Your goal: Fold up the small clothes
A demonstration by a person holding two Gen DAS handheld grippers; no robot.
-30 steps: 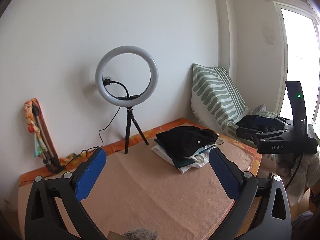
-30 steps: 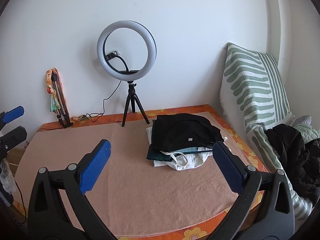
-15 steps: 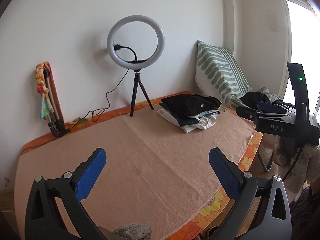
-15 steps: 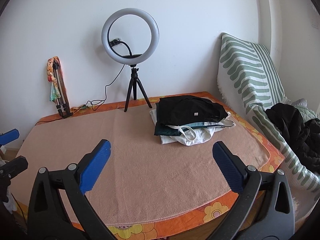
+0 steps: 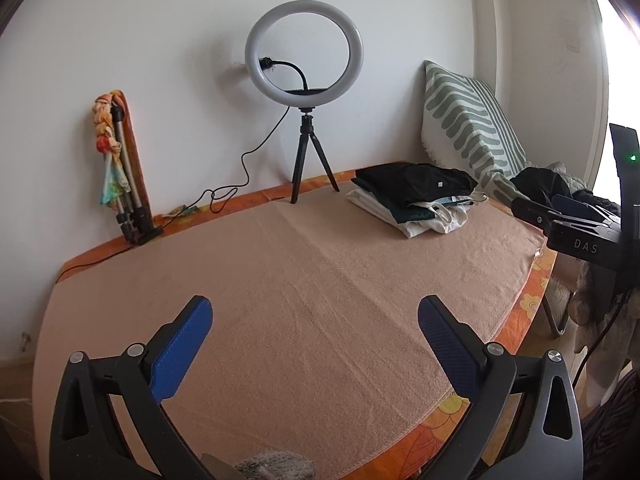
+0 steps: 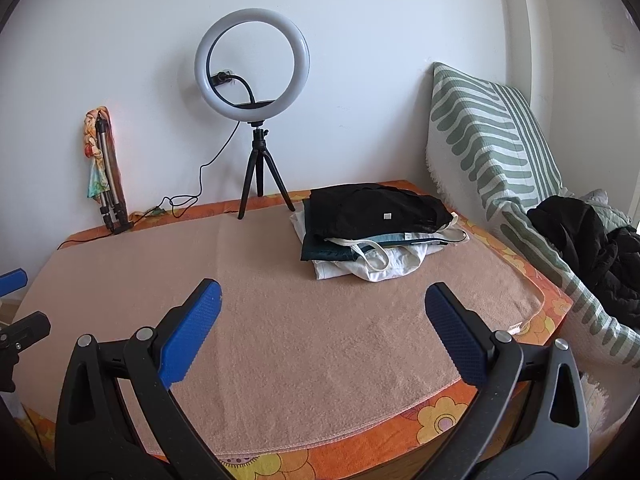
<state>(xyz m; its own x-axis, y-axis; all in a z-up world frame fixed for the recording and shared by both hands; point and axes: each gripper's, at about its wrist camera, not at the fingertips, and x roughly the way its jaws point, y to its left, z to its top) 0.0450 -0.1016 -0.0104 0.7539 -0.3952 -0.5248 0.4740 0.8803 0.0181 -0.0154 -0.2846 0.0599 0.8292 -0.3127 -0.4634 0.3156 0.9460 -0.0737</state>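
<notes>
Left claw [image 5: 314, 320] wide open, empty, above peach towel [image 5: 304, 280] on tabletop [image 6: 552, 304]. Right claw [image 6: 320, 306] likewise spread wide, gripping nothing. Stack of folded clothes [image 6: 372, 230] ahead and slightly right of right claw, well apart; ahead-right of left claw [image 5: 416, 196], farther off. Black garment [image 6: 372, 210] on top, white piece [image 6: 376, 264] at bottom. Ring light [image 6: 252, 64] on tripod beyond, left of stack. Striped cushion [image 6: 492, 140] far right against wall.
</notes>
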